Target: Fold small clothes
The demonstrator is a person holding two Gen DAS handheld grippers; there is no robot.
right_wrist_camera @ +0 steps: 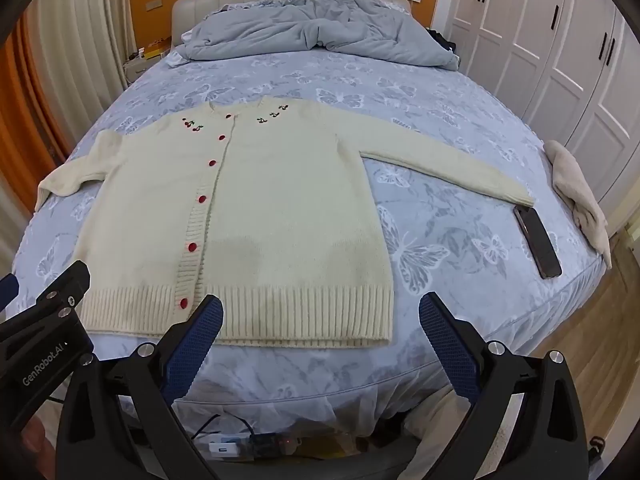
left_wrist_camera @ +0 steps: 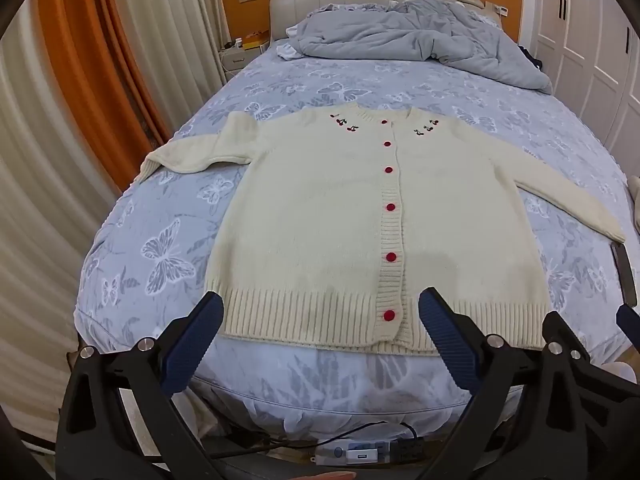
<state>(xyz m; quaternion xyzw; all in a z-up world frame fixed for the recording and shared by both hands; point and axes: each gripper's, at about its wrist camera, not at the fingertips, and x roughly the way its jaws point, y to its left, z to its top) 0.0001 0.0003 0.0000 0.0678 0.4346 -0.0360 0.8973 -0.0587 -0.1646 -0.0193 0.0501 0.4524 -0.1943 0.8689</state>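
Across the middle of both frames we see a cream knit cardigan (left_wrist_camera: 320, 220) (right_wrist_camera: 240, 216) spread flat, front up, on the bed (left_wrist_camera: 168, 248) (right_wrist_camera: 440, 128). It is buttoned shut with a row of red buttons (left_wrist_camera: 391, 207) (right_wrist_camera: 202, 199) running down a ribbed placket from the neckline to the hem. Small embroidered cherries (left_wrist_camera: 343, 121) (right_wrist_camera: 192, 125) sit on either side of the round collar. A wide ribbed band forms the hem, which lies along the near edge of the bed at the lower part of each frame. Both sleeves are stretched outward: one reaches toward the left edge of the frames with its cuff bent downward, the other runs to the right, its cuff ending just beside a dark phone (right_wrist_camera: 537, 241) lying on the butterfly-print sheet.

Our left claw (left_wrist_camera: 320, 340) hangs at the bottom of the left wrist view with its blue pads wide apart, holding nothing, above the hem near the lowest button. Our right claw (right_wrist_camera: 320, 340) is likewise spread wide and empty, at the bottom of the right wrist view over the hem's right half. In that view the left claw's black body shows at the lower left.

A rumpled grey-blue duvet (left_wrist_camera: 420, 48) (right_wrist_camera: 316, 36) is heaped by the headboard at the top. A beige cloth (right_wrist_camera: 580, 196) lies at the bed's right edge.
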